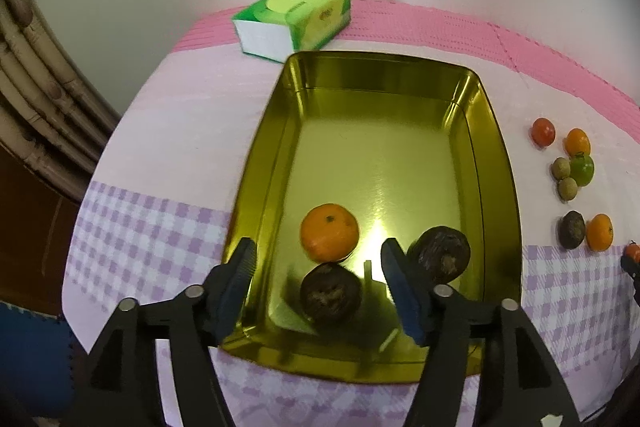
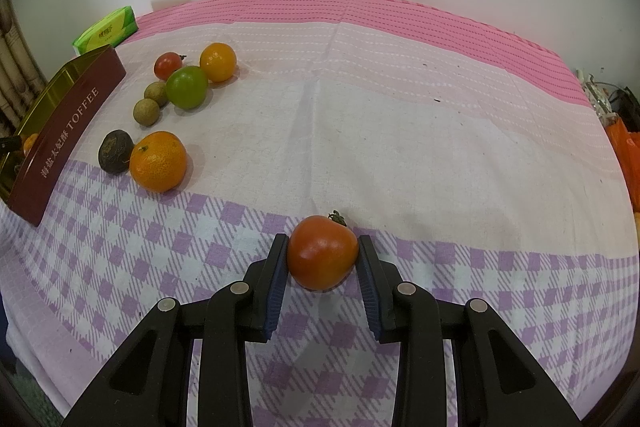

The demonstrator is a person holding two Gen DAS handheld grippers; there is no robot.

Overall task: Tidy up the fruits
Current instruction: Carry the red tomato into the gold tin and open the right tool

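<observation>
right claw (image 2: 323, 259) clamped on smooth round tomato (image 2: 322, 251), left claw (image 1: 318, 259) apart over glossy gold tin (image 1: 384, 143)

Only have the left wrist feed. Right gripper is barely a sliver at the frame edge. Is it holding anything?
Observer: Yes, the right gripper is shut on a tomato, pads pressing both its sides.
Operator: Any writing on the tin? I only see its gold inside.
Observer: The tin's outer wall is dark red and reads TOFFEE, after some Chinese characters.
Operator: Anything right of the loose fruit?
Observer: Bare cloth mostly; at the far right edge lies some orange clutter, which I cannot identify.
</observation>
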